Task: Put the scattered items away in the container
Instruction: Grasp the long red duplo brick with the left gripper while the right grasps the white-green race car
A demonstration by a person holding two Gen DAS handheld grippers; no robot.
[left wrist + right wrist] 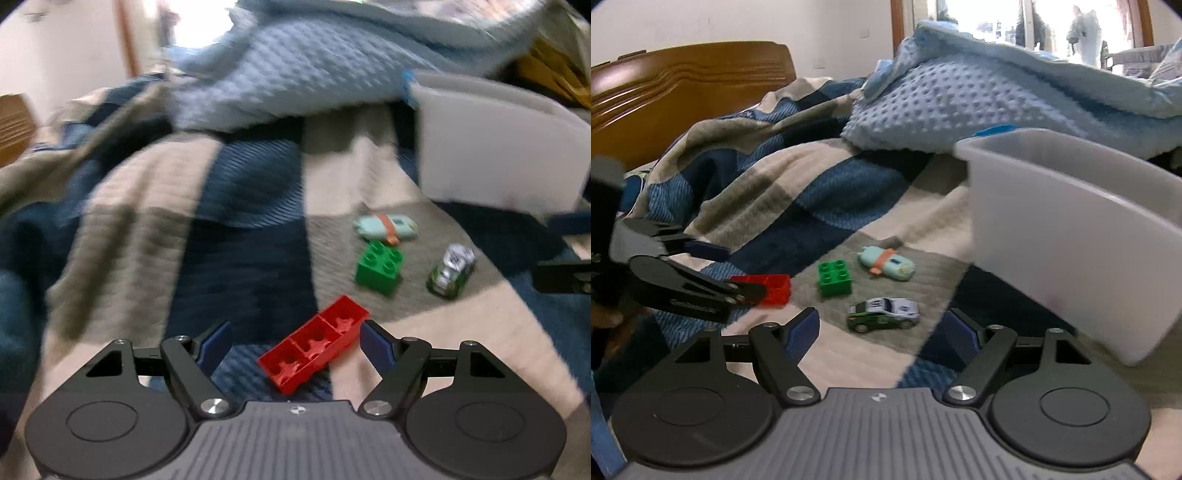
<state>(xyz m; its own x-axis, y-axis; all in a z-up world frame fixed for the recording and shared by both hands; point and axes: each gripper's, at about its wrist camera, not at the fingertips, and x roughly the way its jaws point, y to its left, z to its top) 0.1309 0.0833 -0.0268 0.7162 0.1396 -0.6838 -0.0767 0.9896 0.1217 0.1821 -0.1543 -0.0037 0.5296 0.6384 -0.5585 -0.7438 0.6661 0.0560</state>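
Lying on a checked blanket (798, 184) on a bed: four small toys and a white bin.

Starting at the left, in the left wrist view: hovering low at 6 o'clock, the left gripper (297, 343), fingers spread wide, holding nothing. Sitting between the blue pads (216, 343), the red block (314, 349), turned upside down so the hollow side is showing, tilted toward 1 o'clock. Not touching either pad, as far as can be seen; the right pad is just beside its far end.

Moving right, at 2 o'clock from the red block: the green block (378, 267), standing with bumps up. Just behind it at 12 o'clock, almost touching, the pale green toy (386, 227) with an orange band across its middle. At 3 o'clock from the green block, near but apart, the little toy car (452, 269), green and silver, blurred here.

Standing farther back at 1 o'clock, the white bin (498, 155), with the light blue bumpy blanket (295, 74) piled behind it. Inside of the bin not showing.

In the right wrist view: the right gripper (881, 336), also spread wide and gripping nothing, hanging just above the bed. Sitting right in front of it at 12 o'clock, the toy car (882, 314), side on. Poking in from 9 o'clock, the left gripper (713, 273) around the red block (774, 290). Looming at 2 o'clock, the white bin (1071, 236). Showing at 10 o'clock, a wooden headboard (683, 85).
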